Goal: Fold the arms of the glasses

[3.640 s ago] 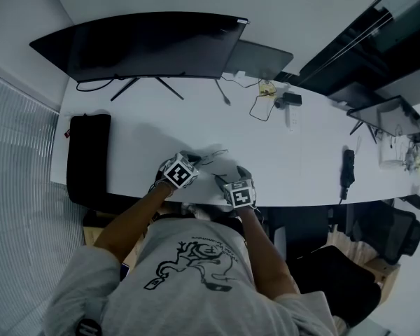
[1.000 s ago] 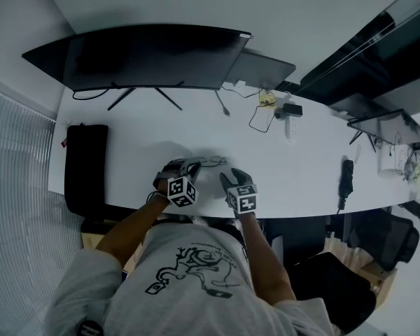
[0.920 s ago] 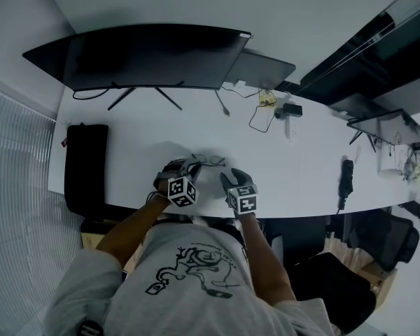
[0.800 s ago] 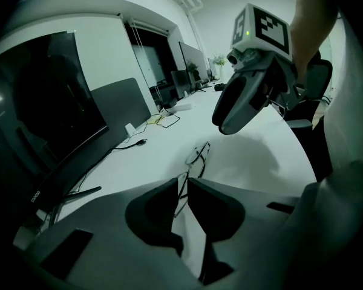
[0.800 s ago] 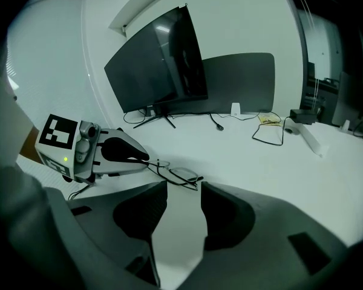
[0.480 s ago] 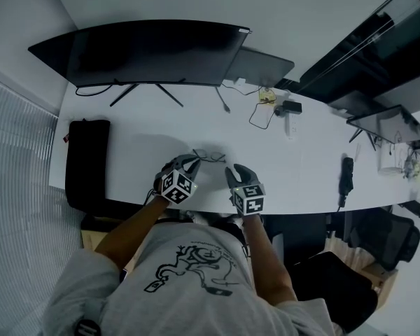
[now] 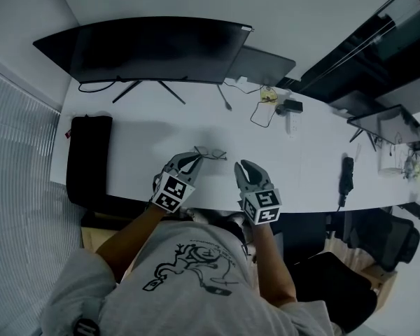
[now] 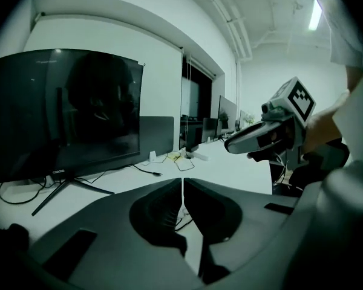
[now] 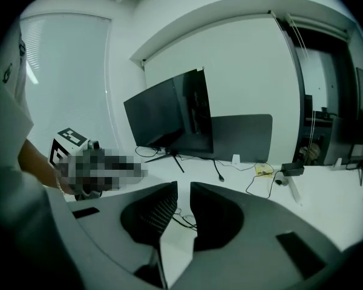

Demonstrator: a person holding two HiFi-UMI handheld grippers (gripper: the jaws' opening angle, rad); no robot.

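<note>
White, smooth worktop [image 7: 140, 142], long, w/ a curved near edge. On it the glasses [image 7: 210, 152]: thin dark wire frame, too fine to tell how the arms lie. They're near the middle, between the 2 claws.

Left claw [image 7: 194, 157]: matte grey moulded jaws w/ ribbed pads, drawn to a hairline slit, nothing seen pinched. The glasses are just off its tip; can't tell if they touch.

Right claw [image 7: 244, 164]: same build, jaws narrow but apart. They've just been closing, pads on nothing. The glasses show thru the gap, lower down. Each claw carries a black-and-white marker cube [image 7: 172, 192].

Around:
- wide curved black monitor [image 7: 154, 47] on a splayed stand at the back
- flat grey panel [image 7: 262, 60] just right of it
- black oblong bag [image 7: 89, 156] at the left end
- looped cables [image 7: 264, 107] behind-right of the glasses
- slim black bar [image 7: 347, 173] far right

Only bare worktop between claws & glasses.

Vs 1 s ago: both cubes look bigger & sit lower in frame. The right claw, then close by the glasses, now stands clear to their right. Glasses in abt the same spot.
</note>
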